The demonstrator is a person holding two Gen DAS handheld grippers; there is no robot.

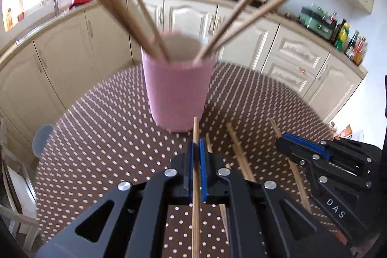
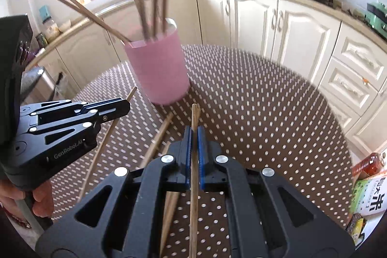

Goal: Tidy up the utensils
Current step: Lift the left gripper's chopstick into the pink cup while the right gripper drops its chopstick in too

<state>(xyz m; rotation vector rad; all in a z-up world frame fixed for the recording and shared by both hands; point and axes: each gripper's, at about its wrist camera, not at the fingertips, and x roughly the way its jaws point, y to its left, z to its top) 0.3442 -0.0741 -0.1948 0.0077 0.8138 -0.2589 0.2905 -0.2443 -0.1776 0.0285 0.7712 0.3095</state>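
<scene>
A: What is held at this moment?

B: A thin wooden chopstick [image 1: 196, 161] is clamped between the blue-padded jaws of the black left gripper [image 1: 196, 149]. A second wooden chopstick [image 2: 194, 149] is pinched in the same way by the black right gripper [image 2: 194, 137]. Both grippers are clenched on their sticks, each stick running lengthwise along the fingers.

A: And where is the destination?

B: A pink cylindrical cup [image 1: 177, 86] stands upright on the brown tablecloth with white dots [image 1: 108, 125], just ahead of both grippers. Several chopsticks are already leaning inside it, fanned out against the rim. More loose chopsticks [image 1: 238, 156] are left lying on the cloth near the grippers.

A: What could be expected to go wrong?

B: Three things may be judged likely. Each stick is gripped along its length rather than across it, so it could be slid out of the pads if the gripper is tilted steeply over the cup. The sticks already standing in the cup are splayed wide, so an incoming tip could be deflected by them, or they could be knocked out. The cup looks light and tall, and it could be tipped if its rim is struck from the side.

A: And the two grippers themselves?

B: They are held close together, so a collision is possible if both are brought to the cup at once.
</scene>
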